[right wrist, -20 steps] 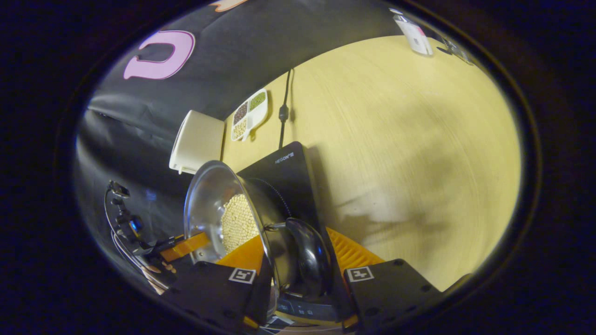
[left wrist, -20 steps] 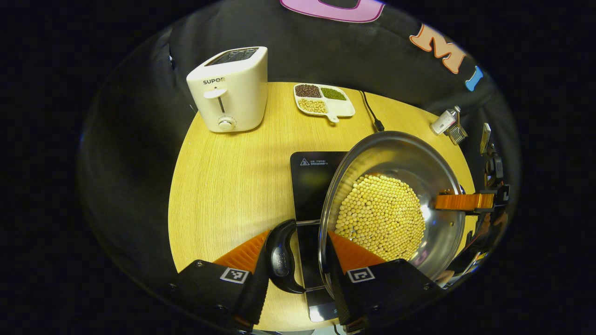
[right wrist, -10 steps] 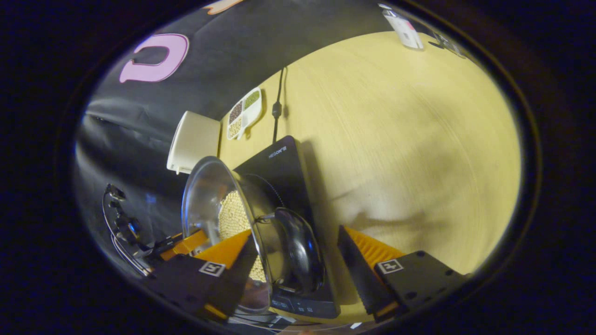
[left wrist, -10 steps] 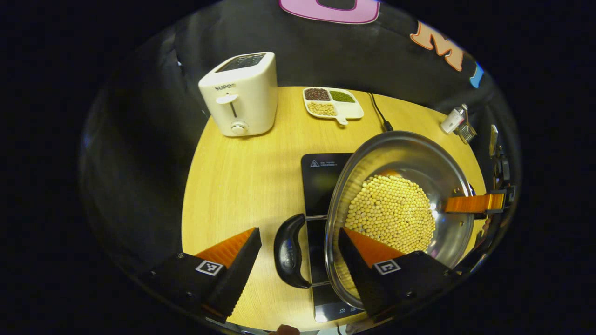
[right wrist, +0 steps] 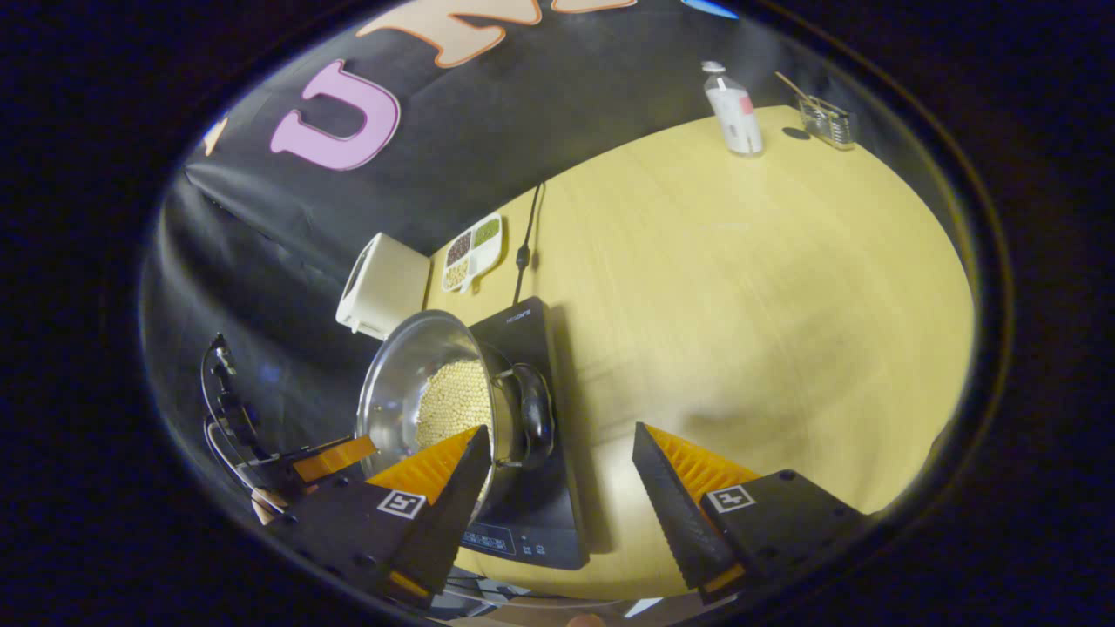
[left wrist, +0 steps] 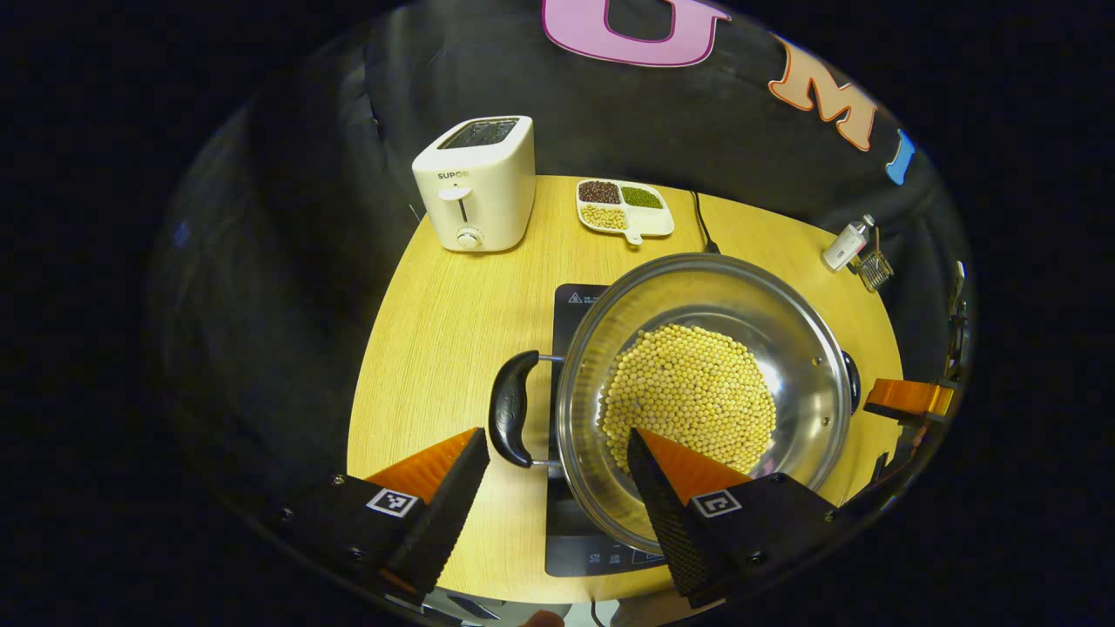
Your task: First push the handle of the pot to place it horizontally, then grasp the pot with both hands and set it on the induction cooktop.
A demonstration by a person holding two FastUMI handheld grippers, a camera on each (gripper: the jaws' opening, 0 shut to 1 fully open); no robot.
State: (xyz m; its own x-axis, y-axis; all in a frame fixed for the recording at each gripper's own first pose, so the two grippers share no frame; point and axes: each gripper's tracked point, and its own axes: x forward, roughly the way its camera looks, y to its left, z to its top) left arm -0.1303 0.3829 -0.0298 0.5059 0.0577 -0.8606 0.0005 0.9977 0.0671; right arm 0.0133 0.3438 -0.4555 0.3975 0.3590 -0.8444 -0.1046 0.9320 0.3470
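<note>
Shiny steel made up the pot (left wrist: 706, 392), and it sat on the black induction cooktop (left wrist: 571, 305) in the middle of the left gripper view. Yellow beans (left wrist: 688, 396) covered its bottom. One black handle (left wrist: 510, 407) stuck out on the left side of the pot, near the middle of the frame.

At the bottom of that view, the left tool (left wrist: 553, 496) was wide open and held nothing. Its orange fingers stood apart, one over the wooden worktop (left wrist: 435, 348) and one in front of the pot's rim.

At the bottom of the right gripper view, the right tool (right wrist: 562, 496) was also wide open and empty. The pot (right wrist: 431, 396) showed in the lower left of that view, on the cooktop (right wrist: 531, 514), with a black handle (right wrist: 533, 414) on its right side.

At the top of the left gripper view stood a white toaster (left wrist: 477, 183). Just to its right lay a small white tray (left wrist: 623, 209) with three kinds of beans. A black cord (left wrist: 701, 218) ran past the tray. A small bottle (left wrist: 845, 246) stood in the upper right.
</note>
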